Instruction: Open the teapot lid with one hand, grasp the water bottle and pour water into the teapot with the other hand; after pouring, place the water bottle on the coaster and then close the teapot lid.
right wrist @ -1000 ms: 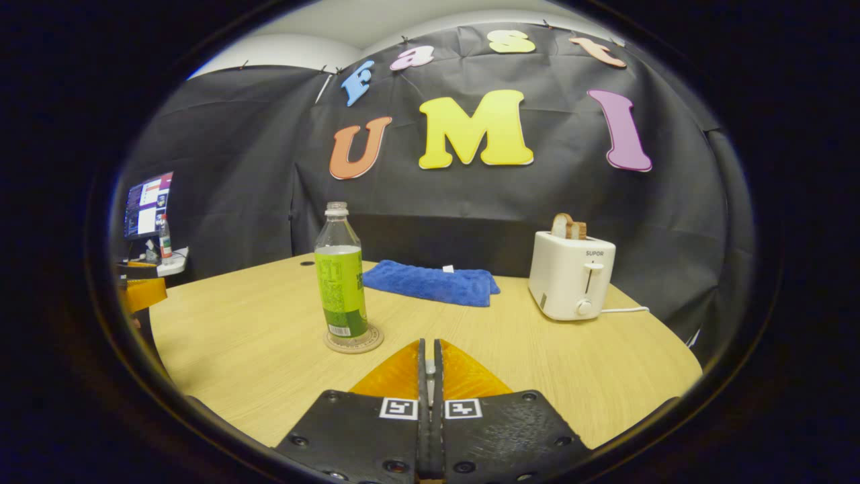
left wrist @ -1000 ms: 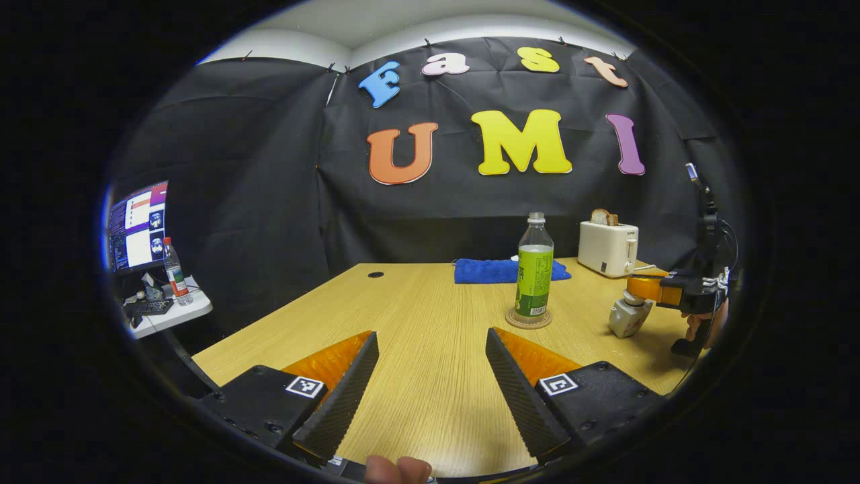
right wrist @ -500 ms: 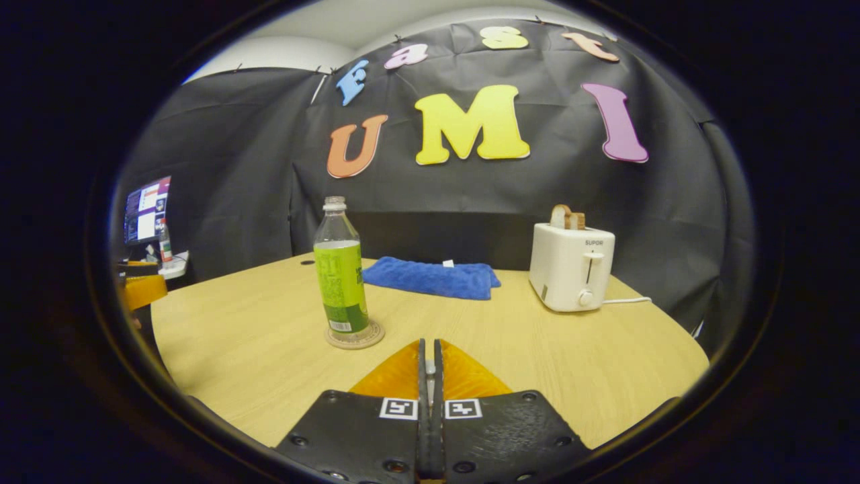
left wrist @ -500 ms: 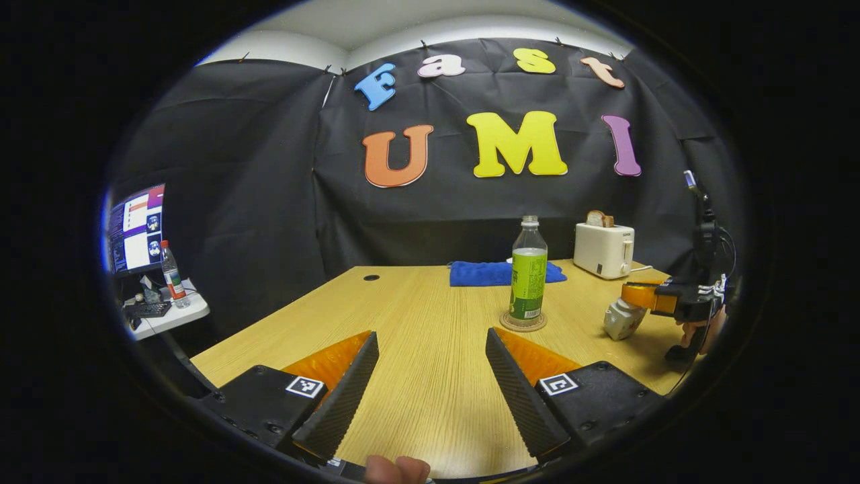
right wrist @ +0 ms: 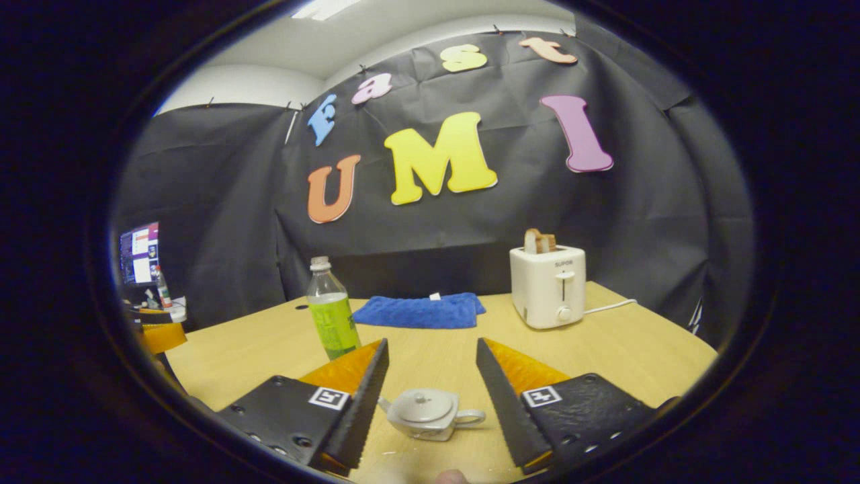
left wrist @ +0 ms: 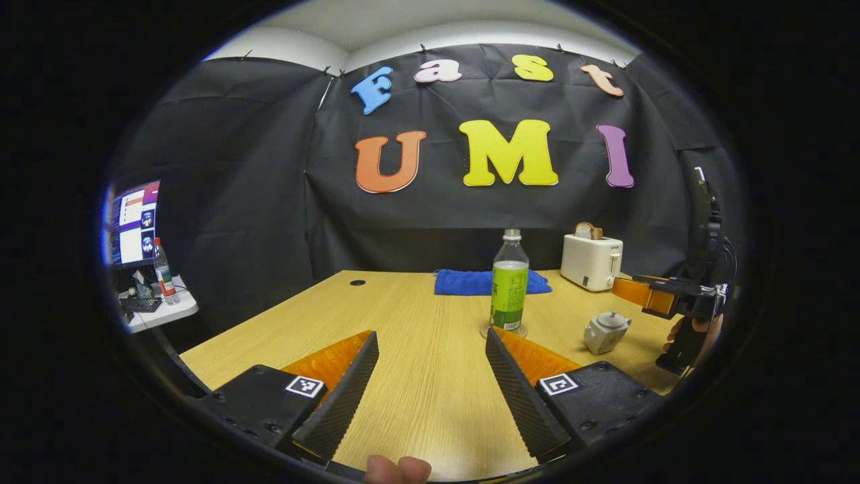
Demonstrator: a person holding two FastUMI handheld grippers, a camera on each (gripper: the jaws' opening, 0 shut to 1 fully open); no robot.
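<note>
My right tongs (right wrist: 430,396) have just spread open and backed off the lidded teapot (right wrist: 426,415); left tongs (left wrist: 430,386) gape empty. Bottle (left wrist: 508,289) rests on its coaster (left wrist: 502,330), mid-counter.

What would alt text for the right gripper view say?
A small white teapot with its lid on sits on a wooden table between the right gripper's open jaws. Behind stand a water bottle, a blue cloth and a toaster.
</note>
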